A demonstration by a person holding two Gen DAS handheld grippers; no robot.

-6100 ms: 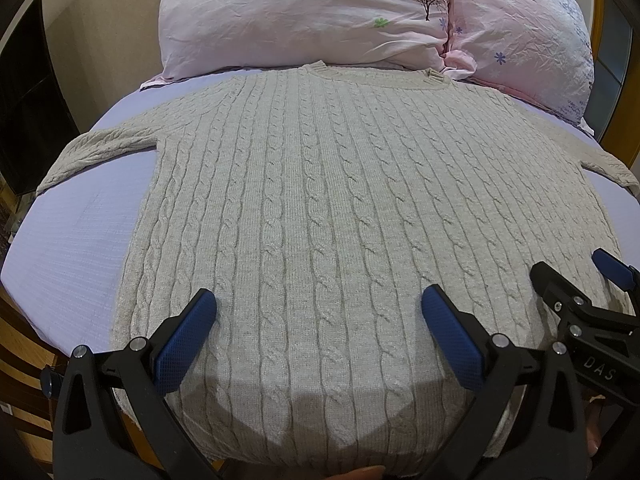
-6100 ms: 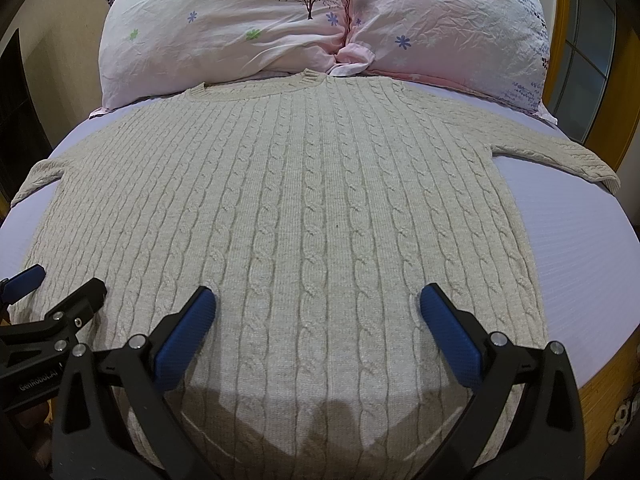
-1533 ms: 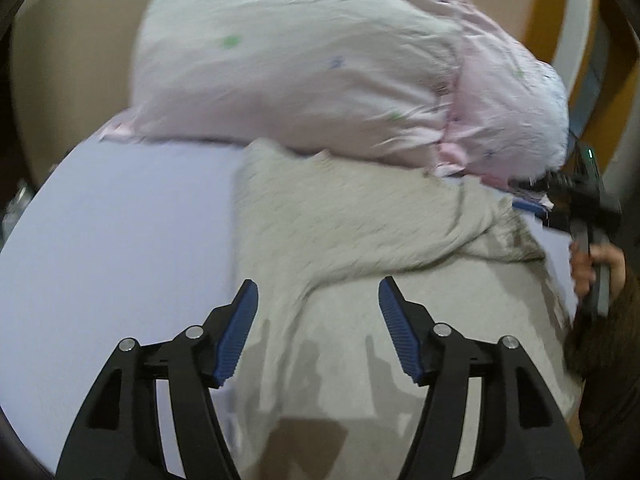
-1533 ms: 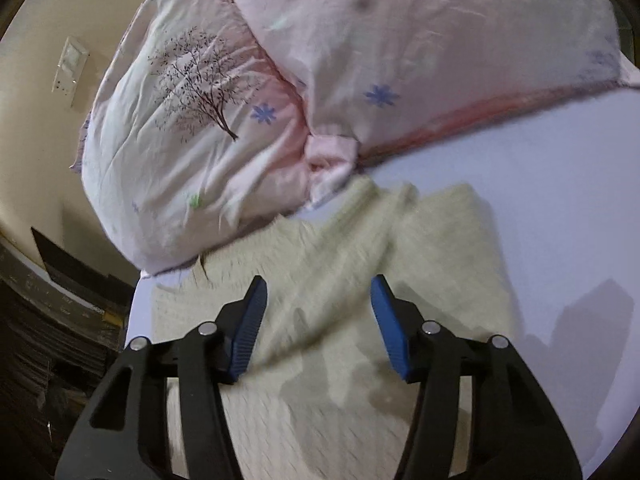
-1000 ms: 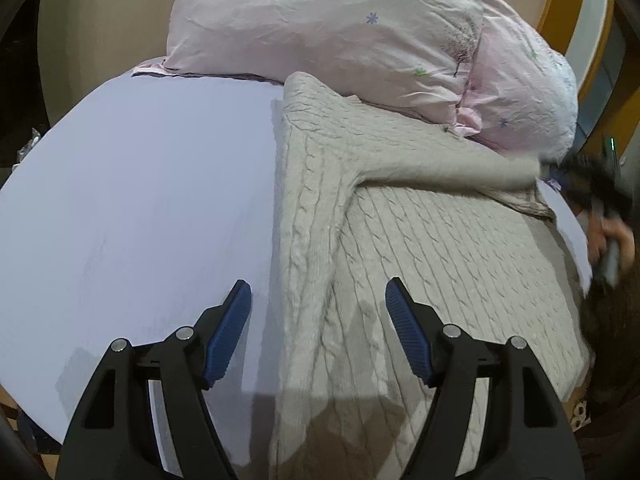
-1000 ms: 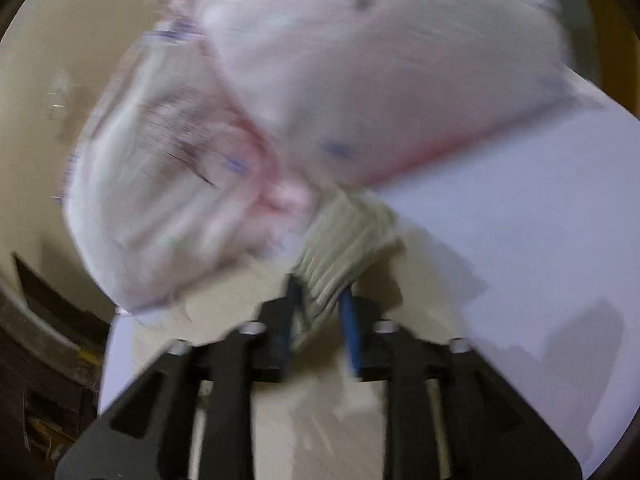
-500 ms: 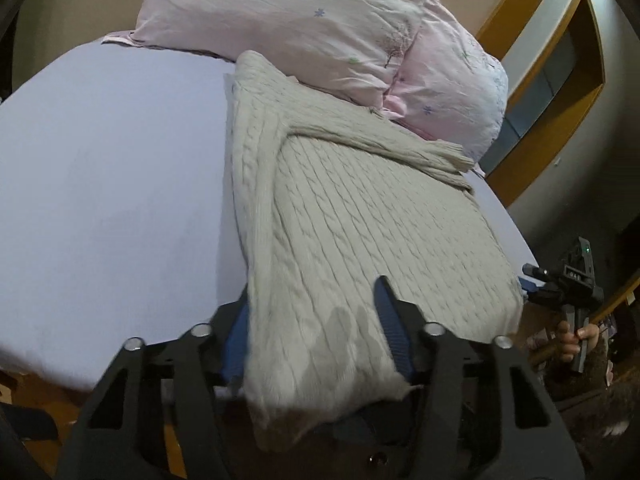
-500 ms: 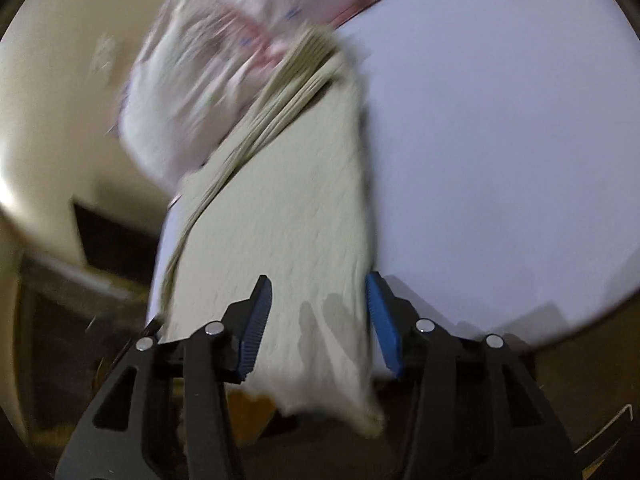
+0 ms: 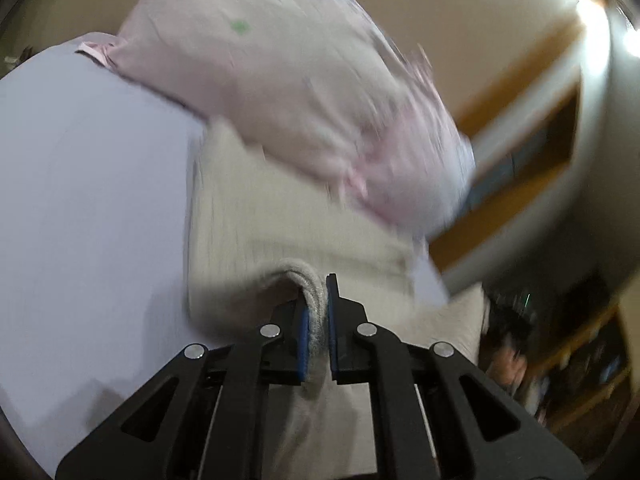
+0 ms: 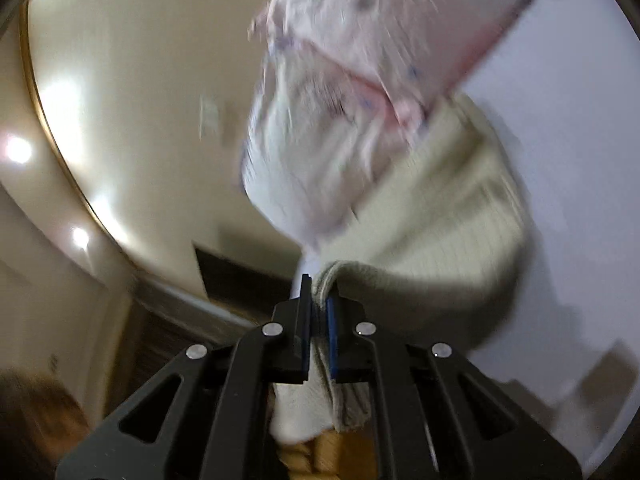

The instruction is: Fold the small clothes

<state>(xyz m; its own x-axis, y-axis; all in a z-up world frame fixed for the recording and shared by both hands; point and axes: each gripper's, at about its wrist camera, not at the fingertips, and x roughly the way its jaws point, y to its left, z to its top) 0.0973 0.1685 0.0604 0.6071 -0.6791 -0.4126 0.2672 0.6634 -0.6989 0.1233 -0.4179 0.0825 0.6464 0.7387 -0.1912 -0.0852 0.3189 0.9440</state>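
The beige cable-knit sweater (image 9: 288, 216) lies folded into a narrow strip on the lavender bed sheet (image 9: 80, 200), its far end against the pillows. My left gripper (image 9: 316, 320) is shut on the near hem of the sweater and lifts it off the bed. In the right wrist view my right gripper (image 10: 319, 316) is shut on the other near corner of the sweater (image 10: 448, 216), which rises in a fold from the bed to the jaws. Both views are blurred by motion.
Two pink floral pillows (image 9: 280, 64) stand at the head of the bed, also in the right wrist view (image 10: 360, 80). A wooden bed frame edge (image 10: 332, 448) shows under the right gripper. A dark cabinet (image 10: 240, 276) stands by the cream wall.
Both grippers were open around the sweater's near hem half a second ago. Now both have shut on it and lifted it, swinging toward the pillows.
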